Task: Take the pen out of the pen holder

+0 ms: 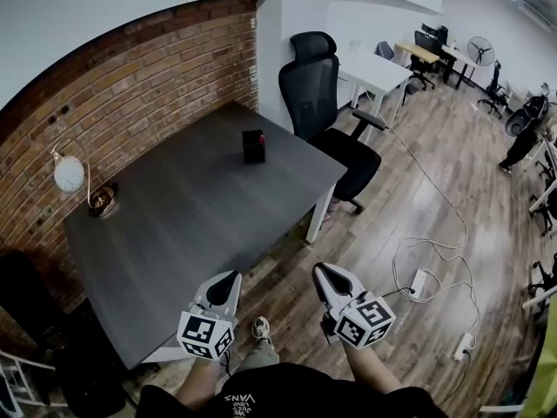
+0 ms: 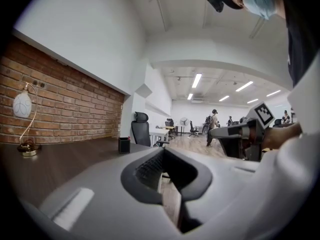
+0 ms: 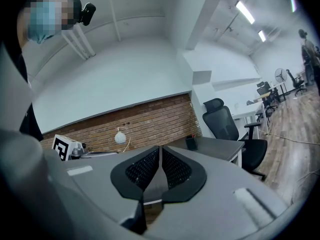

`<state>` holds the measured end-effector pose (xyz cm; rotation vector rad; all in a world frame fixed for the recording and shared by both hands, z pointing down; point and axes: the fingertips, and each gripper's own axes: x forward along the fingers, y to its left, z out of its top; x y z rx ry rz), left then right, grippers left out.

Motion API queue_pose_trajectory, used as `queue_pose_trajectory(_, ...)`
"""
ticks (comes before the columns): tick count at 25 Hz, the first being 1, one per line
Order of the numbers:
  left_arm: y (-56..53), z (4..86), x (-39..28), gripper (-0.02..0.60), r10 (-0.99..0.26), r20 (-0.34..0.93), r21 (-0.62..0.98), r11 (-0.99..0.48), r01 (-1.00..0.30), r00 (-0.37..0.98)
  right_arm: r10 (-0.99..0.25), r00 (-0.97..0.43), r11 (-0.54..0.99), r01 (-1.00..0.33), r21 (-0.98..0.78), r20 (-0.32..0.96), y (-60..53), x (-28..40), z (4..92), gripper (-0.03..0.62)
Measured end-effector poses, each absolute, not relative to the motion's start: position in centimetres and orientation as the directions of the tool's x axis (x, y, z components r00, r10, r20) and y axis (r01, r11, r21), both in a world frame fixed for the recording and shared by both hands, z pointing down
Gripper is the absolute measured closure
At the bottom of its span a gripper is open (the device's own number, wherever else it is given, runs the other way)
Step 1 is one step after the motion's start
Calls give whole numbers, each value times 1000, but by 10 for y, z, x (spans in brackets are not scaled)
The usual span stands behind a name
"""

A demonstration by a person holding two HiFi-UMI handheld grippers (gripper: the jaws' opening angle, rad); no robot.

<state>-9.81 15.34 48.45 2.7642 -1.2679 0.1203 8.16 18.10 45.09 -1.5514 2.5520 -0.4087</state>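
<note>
A black pen holder stands near the far right edge of the dark grey table, with a red pen sticking up from it. Both grippers hover off the table's near edge, above the floor and well short of the holder. My left gripper is shut and empty; the holder shows small and far ahead of its jaws. My right gripper is also shut with nothing in it, its pads meeting in a thin line. The holder sits far beyond them.
A small lamp with a white globe stands at the table's left end by the brick wall. A black office chair is behind the table's far corner. Cables and a power strip lie on the wooden floor at the right.
</note>
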Motion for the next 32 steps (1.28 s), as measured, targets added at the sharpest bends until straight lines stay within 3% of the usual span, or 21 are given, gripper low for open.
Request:
queue_pose_trajectory(16,6,487,-114,529,-696,110,86,-705,-704,710,-905,-419,384,-877,-288,70,35,60,458,592)
queue_pose_trajectory(32,-69,502,-116,529,-655,157,84,-737,-670,739,-919,-378,323,-884,-338,110,-36,64,489,592)
